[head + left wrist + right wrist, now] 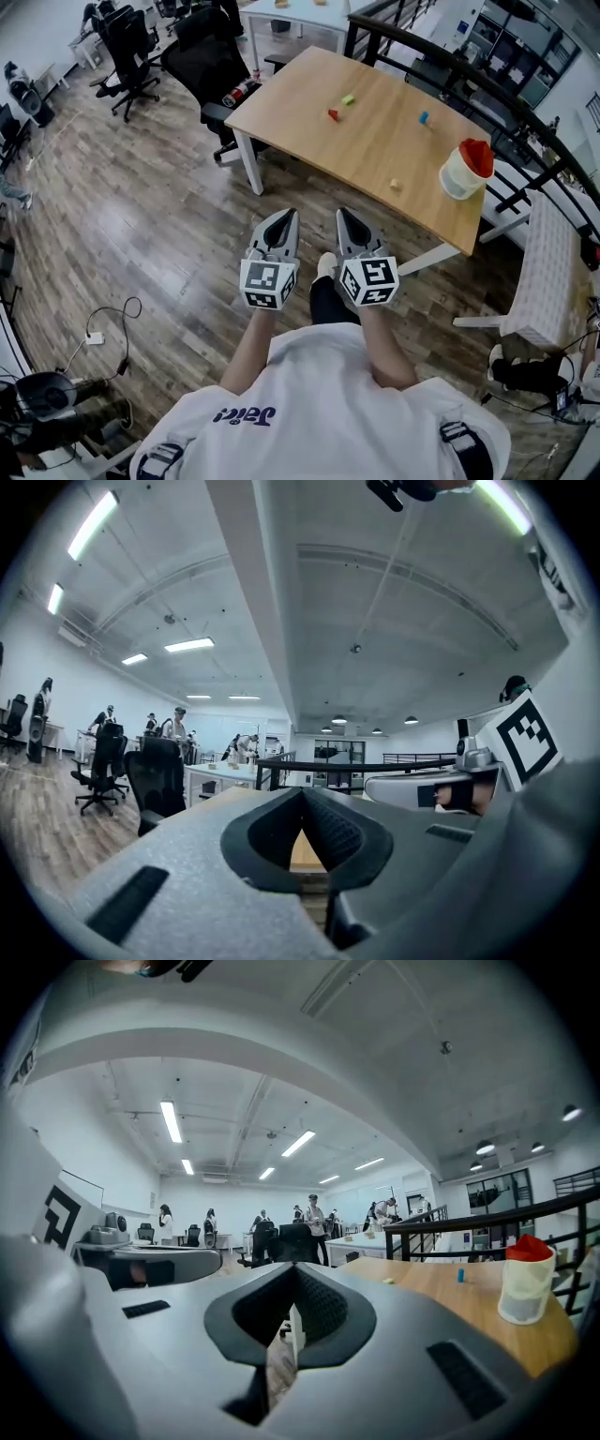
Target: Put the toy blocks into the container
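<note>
— Looking down from the head view, where are the toy blocks?

— Four small ones lie scattered on the wooden table (300, 112), well apart from each other: a green block (348, 98) and a red block (333, 114) towards the far side, a blue block (424, 118) further right, and a tan block (396, 185) near the front edge.

— And the container?

— The cream container (455, 178) stands at the table's right end, something red showing at its mouth. No block can be seen inside it.

— What are the grippers doing?

— Both are held side by side in front of the person, over the wood floor (150, 216), short of the table and pointing towards it. The left gripper (289, 215) has its jaws pressed together on nothing. The right gripper (343, 214) is the same, tips meeting, empty.
</note>
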`<action>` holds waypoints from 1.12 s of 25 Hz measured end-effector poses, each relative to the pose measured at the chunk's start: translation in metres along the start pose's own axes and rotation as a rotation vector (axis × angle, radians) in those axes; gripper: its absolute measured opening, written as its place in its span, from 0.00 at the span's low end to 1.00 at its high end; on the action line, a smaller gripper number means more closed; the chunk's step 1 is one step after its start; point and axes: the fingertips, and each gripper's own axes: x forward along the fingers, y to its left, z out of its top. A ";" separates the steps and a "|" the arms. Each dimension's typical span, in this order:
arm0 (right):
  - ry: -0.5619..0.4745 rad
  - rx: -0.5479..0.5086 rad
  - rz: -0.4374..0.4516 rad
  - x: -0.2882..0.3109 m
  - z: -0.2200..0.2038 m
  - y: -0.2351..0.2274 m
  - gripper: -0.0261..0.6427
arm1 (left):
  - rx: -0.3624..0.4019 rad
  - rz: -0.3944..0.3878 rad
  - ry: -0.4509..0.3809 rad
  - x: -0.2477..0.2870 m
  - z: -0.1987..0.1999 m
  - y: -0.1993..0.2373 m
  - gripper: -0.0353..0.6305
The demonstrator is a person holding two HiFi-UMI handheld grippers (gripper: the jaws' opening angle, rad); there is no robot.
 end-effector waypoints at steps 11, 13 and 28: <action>-0.050 0.038 -0.161 0.148 0.063 -0.202 0.06 | 0.043 -0.223 -0.007 0.278 0.042 0.007 0.06; -0.056 0.038 -0.189 0.168 0.076 -0.239 0.06 | 0.038 -0.247 -0.010 0.320 0.049 0.006 0.06; 0.082 0.121 -0.436 0.236 0.019 -0.353 0.06 | 0.014 -0.542 0.105 0.470 -0.001 0.007 0.06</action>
